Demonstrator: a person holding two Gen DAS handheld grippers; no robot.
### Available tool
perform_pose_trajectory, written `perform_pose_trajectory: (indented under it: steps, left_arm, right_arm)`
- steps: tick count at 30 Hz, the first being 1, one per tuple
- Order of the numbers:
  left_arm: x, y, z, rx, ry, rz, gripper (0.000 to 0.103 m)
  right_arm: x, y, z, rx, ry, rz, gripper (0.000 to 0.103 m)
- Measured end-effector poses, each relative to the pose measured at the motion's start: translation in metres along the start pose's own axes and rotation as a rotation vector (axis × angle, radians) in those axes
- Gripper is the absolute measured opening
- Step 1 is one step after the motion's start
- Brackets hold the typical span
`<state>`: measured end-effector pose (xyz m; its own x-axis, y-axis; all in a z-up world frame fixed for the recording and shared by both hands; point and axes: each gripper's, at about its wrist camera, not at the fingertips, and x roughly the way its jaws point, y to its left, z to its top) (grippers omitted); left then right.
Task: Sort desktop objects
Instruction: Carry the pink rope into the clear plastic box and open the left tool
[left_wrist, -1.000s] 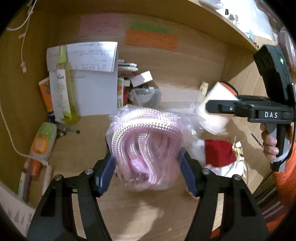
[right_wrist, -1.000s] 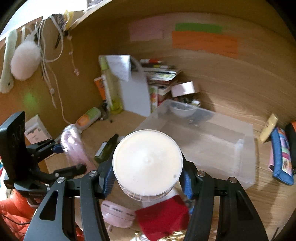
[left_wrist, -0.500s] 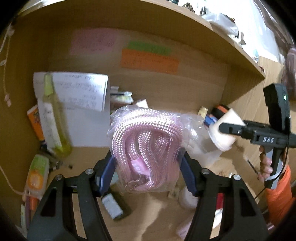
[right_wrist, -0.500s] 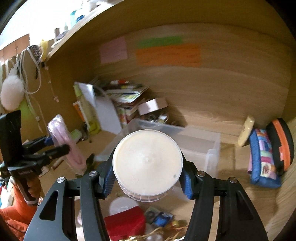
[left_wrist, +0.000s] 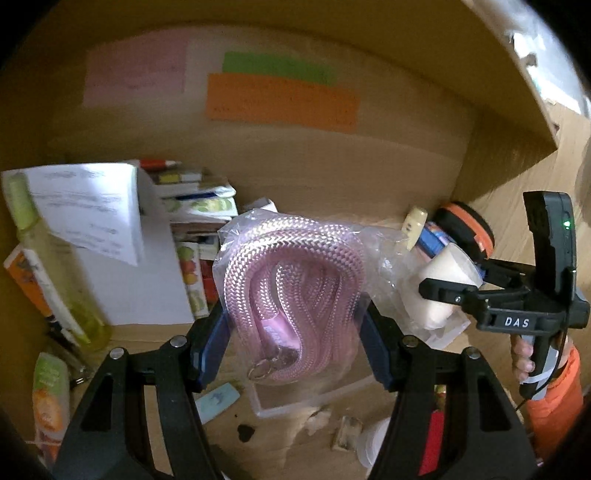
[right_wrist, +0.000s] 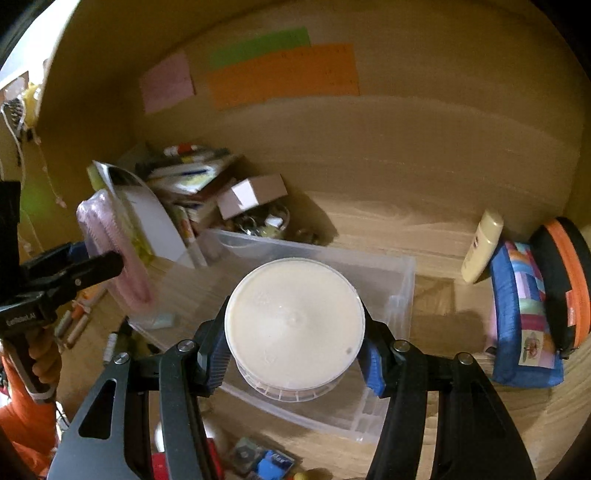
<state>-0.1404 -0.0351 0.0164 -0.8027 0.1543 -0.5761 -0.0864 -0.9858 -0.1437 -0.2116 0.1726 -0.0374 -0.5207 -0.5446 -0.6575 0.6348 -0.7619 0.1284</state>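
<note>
My left gripper (left_wrist: 295, 347) is shut on a clear bag of coiled pink rope (left_wrist: 291, 295), held above the desk; it also shows at the left of the right wrist view (right_wrist: 110, 258). My right gripper (right_wrist: 295, 354) is shut on a round white lidded tub (right_wrist: 295, 321), held over the clear plastic bin (right_wrist: 399, 288). The tub (left_wrist: 443, 284) and right gripper (left_wrist: 439, 291) show at the right of the left wrist view. A corner of the bin (left_wrist: 266, 406) shows under the rope bag.
Books, papers and a small box (right_wrist: 255, 192) are stacked at the back left. A cream bottle (right_wrist: 484, 243), a blue patterned pouch (right_wrist: 524, 314) and an orange-black case (right_wrist: 569, 280) lean at the right. Small items lie on the front desk (right_wrist: 255, 458). Tubes and a green bottle (left_wrist: 55, 273) stand left.
Both grippers have risen and moved forward toward the back wall with their loads. The tub now hangs over the bin, and the rope bag has come near the bin's left end.
</note>
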Motion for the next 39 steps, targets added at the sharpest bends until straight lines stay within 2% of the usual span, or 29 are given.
perform_pose_trajectory:
  steps: [16,26,30,35,39]
  left_arm:
    - [0.073,-0.011,-0.02,0.043,0.186,0.039,0.064]
    - [0.087,-0.025,-0.023,0.109,0.185,0.101,0.067]
    - [0.09,-0.025,-0.024,0.117,0.189,0.115,0.068]
    - [0.083,-0.025,-0.022,0.118,0.166,0.119,0.077]
    - [0.072,-0.025,-0.018,0.11,0.142,0.114,0.087]
  right_arm:
    - [0.055,0.0,-0.009,-0.088,0.127,-0.067,0.054]
    - [0.074,0.006,-0.017,-0.143,0.158,-0.136,0.054]
    - [0.071,0.009,-0.016,-0.159,0.13,-0.161,0.055]
    - [0.062,0.017,-0.011,-0.194,0.101,-0.182,0.055]
    - [0.057,0.019,-0.013,-0.206,0.095,-0.204,0.063]
